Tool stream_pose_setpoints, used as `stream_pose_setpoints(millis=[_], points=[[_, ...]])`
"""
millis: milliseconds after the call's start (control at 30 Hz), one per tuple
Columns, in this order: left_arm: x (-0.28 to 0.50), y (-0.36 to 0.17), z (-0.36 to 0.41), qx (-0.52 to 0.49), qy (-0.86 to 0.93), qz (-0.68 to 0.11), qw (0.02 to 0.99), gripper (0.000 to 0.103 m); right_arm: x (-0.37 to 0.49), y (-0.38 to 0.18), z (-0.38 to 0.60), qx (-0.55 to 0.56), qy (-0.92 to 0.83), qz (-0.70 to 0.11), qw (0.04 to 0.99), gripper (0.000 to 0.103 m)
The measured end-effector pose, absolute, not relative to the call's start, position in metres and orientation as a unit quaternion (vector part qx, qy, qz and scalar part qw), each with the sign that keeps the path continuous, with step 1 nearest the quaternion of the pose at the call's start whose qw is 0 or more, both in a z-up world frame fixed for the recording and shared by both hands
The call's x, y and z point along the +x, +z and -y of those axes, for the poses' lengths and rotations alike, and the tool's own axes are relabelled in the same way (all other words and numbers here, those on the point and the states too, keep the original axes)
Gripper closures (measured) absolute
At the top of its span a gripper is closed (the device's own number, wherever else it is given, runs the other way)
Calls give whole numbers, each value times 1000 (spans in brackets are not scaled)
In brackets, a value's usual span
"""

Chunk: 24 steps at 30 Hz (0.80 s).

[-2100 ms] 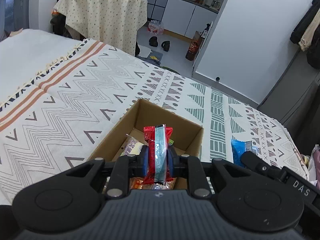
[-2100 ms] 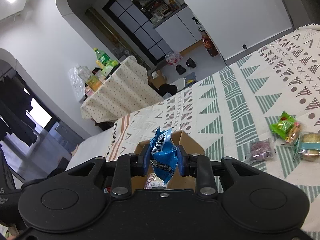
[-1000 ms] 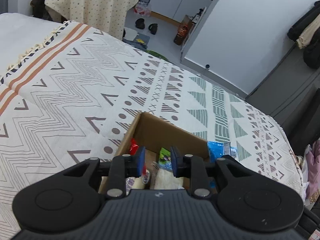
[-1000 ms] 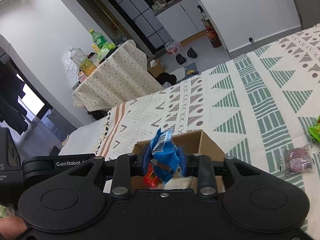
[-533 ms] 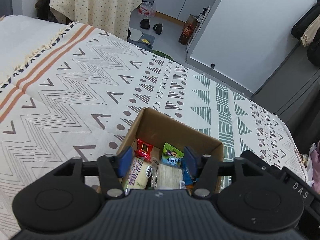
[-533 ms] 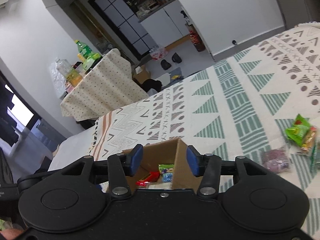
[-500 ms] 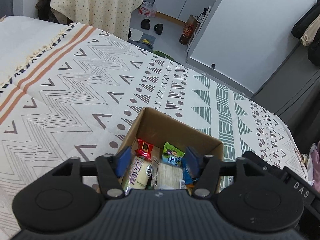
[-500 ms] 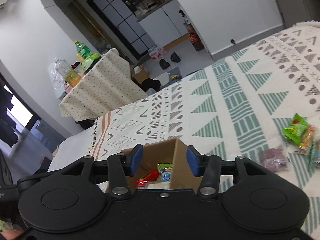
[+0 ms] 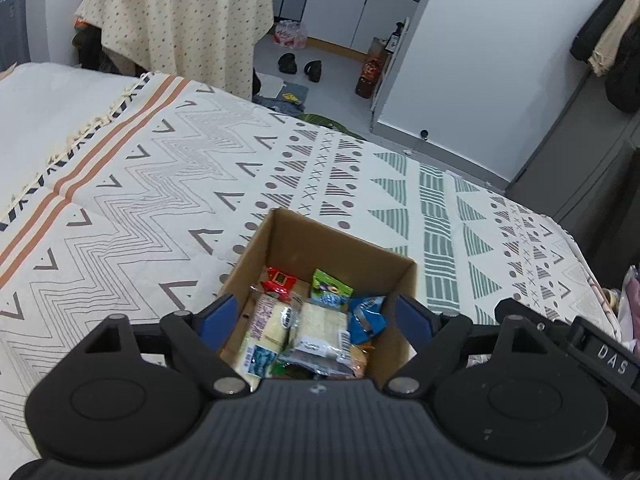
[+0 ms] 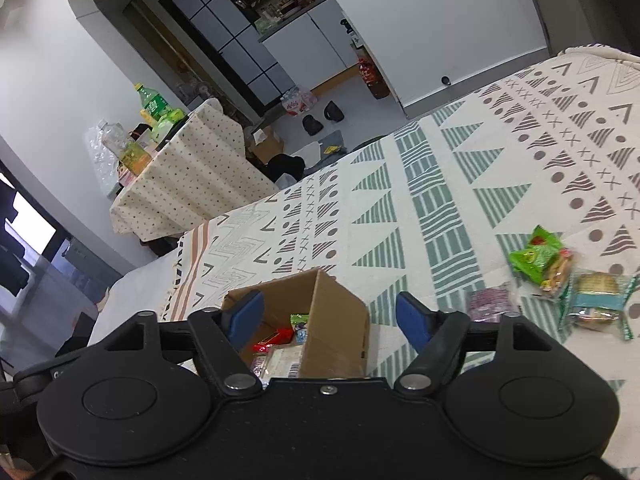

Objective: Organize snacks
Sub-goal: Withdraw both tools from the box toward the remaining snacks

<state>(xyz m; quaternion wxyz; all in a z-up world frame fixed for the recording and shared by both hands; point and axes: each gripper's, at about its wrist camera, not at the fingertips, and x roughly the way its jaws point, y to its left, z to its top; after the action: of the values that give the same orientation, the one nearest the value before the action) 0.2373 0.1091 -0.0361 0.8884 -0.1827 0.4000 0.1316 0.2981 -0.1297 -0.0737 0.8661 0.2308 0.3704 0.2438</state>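
Your left gripper [image 9: 316, 320] and right gripper [image 10: 326, 316] both hang spread wide with nothing between their blue pads, each just above the cardboard box [image 9: 340, 246] on the patterned bedspread [image 9: 160, 184]. Inside the box you can see a blue packet [image 9: 366, 318], a white packet [image 9: 268, 326], a red packet [image 9: 280, 280] and a green one [image 9: 332, 286]. Farther off on your right, a purple packet [image 10: 486, 304], a green snack [image 10: 538, 256] and a teal-wrapped one [image 10: 598, 300] lie loose on the bedspread.

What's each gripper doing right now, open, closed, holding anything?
Left gripper: open, empty, over the cardboard box.
Right gripper: open, empty.
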Motion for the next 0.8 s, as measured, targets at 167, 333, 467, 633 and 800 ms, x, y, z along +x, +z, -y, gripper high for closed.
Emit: stream_pose_setpoints(millis=[167, 333, 467, 633, 800], points=[[235, -35, -94, -176, 135, -404, 888, 16, 295, -71, 150, 240, 236, -369, 866, 23], [234, -29, -71, -172, 131, -402, 890, 16, 292, -70, 173, 246, 226, -367, 868, 20], [235, -25, -51, -161, 122, -399, 895, 16, 293, -75, 188, 251, 223, -368, 867, 19], [237, -28, -29, -156, 120, -402, 894, 16, 293, -80, 205, 261, 218, -371, 864, 19], [241, -28, -6, -147, 114, -404, 895, 16, 294, -78, 228, 284, 213, -362, 862, 19]])
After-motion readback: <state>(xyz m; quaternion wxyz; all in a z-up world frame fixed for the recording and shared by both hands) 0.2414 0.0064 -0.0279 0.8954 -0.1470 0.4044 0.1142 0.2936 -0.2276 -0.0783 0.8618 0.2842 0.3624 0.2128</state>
